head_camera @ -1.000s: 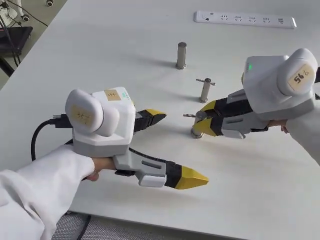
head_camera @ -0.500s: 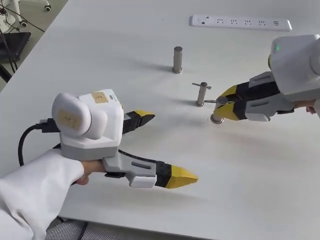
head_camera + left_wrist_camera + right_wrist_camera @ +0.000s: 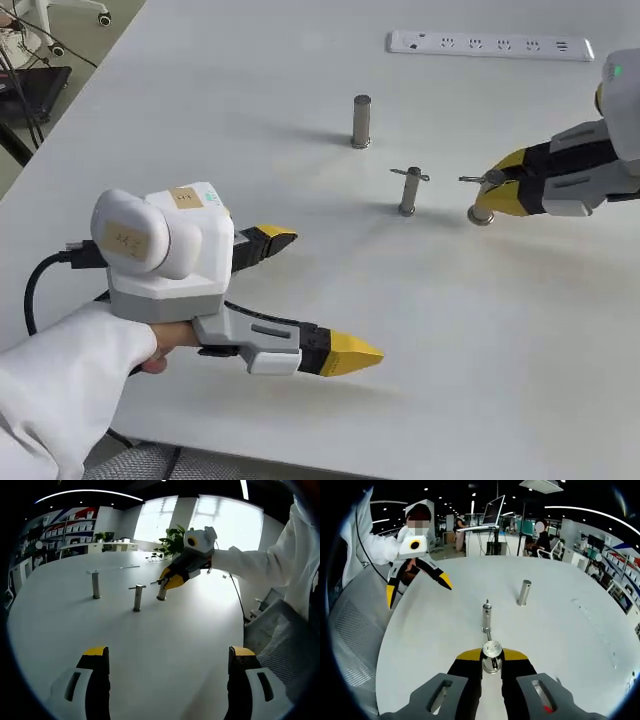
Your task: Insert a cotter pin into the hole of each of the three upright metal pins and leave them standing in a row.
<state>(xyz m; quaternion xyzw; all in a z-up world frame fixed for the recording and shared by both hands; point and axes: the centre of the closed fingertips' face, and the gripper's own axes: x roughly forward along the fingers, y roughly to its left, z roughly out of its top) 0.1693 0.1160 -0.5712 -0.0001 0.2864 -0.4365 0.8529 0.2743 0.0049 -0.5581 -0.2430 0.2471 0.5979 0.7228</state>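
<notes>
right gripper point(image 3: 497, 190) clamped on the third pin point(image 3: 482, 210), its base at the table point(image 3: 200, 120) near the middle pin point(image 3: 408, 192); i'd seat it upright, in line, before letting go. left gripper point(image 3: 332, 293) gapes wide, idle.

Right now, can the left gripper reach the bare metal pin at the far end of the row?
Probably yes: the left gripper is open and empty, and bare table lies between it and the bare metal pin.
</notes>
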